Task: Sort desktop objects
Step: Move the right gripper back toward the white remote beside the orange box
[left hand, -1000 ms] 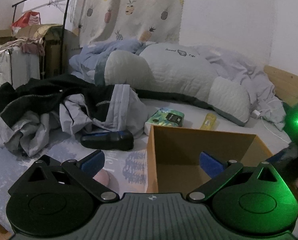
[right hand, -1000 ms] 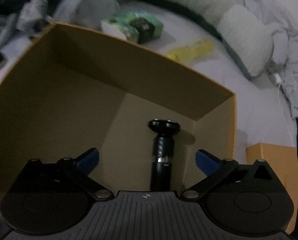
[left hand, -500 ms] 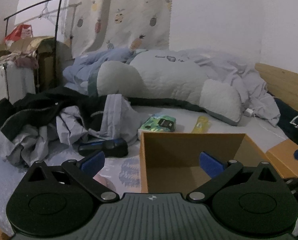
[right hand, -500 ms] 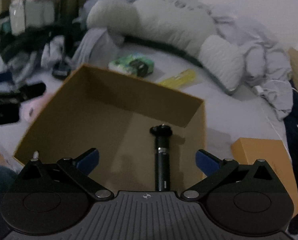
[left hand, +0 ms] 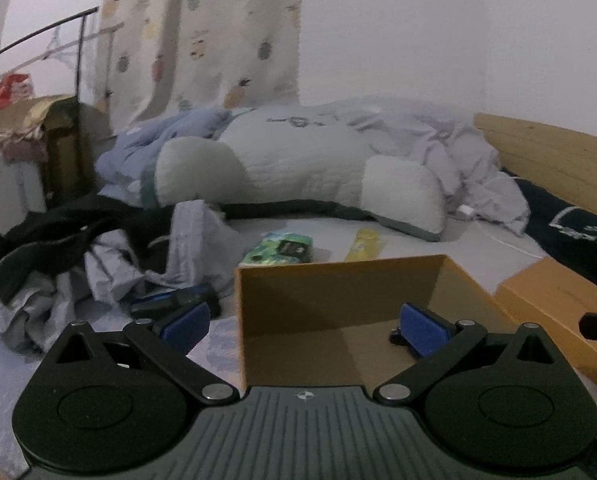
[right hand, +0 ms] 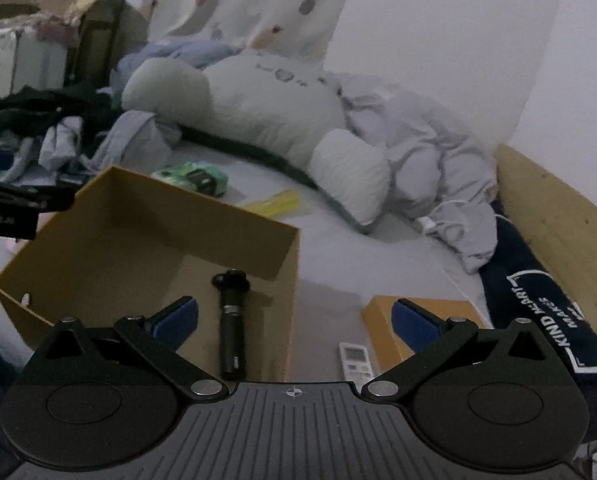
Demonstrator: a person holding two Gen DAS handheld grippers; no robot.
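Note:
An open brown cardboard box sits on the bed; it also shows in the left wrist view. A black cylindrical handle lies on the box floor. My right gripper is open and empty, above the box's right wall. My left gripper is open and empty, in front of the box's near left corner. A black and blue device lies left of the box. A green packet and a yellow packet lie behind the box. A white remote lies right of the box.
A flat orange box lies right of the big box, also in the right wrist view. A large grey pillow, crumpled bedding and dark clothes crowd the bed. A wooden headboard is at right.
My right gripper has pulled up and back out of the box, leaving the black handle inside, and shifted right. My left gripper has risen and drawn back a little.

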